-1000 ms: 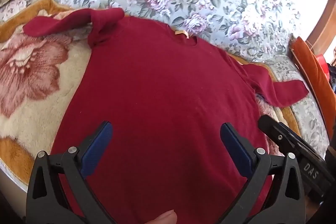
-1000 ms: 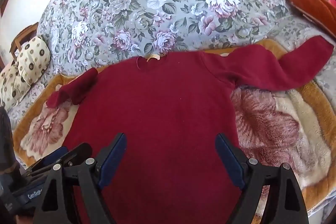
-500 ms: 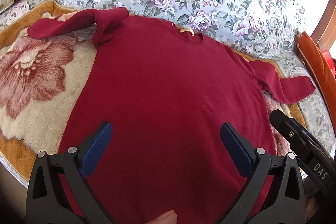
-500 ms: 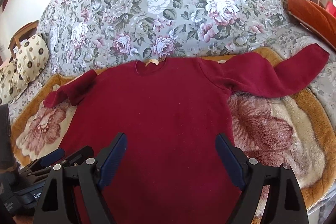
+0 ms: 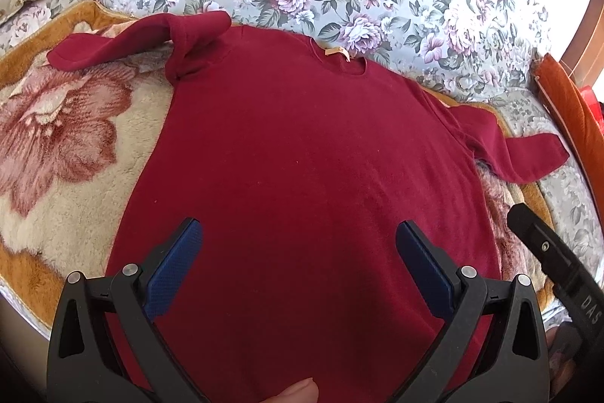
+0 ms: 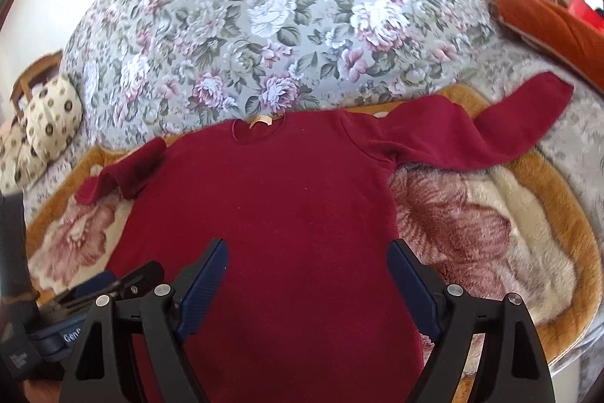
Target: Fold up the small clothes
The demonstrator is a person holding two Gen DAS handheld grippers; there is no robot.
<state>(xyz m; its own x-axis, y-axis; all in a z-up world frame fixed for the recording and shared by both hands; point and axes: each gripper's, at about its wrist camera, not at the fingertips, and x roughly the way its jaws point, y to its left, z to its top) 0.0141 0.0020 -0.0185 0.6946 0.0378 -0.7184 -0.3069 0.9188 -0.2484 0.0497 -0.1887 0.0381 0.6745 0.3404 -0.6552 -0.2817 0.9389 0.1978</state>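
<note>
A dark red long-sleeved sweater (image 5: 302,153) lies flat, neck away from me, on a plush rose-patterned blanket (image 5: 64,138); it also shows in the right wrist view (image 6: 287,199). Its left sleeve (image 5: 136,40) is bunched near the shoulder; its right sleeve (image 6: 490,131) stretches out to the right. My left gripper (image 5: 298,248) is open and empty above the lower body of the sweater. My right gripper (image 6: 307,263) is open and empty above the lower body too. Each gripper shows at the edge of the other's view.
A sofa back in grey floral fabric (image 6: 287,25) rises behind the sweater. A cream dotted cushion (image 6: 45,123) sits at the left. An orange cushion (image 6: 555,25) lies at the right. The blanket's orange border (image 6: 573,214) follows the seat edge.
Both grippers have drawn back and risen a little from the sweater, so more of the sofa back and blanket shows. The sweater has not moved. Both stay open.
</note>
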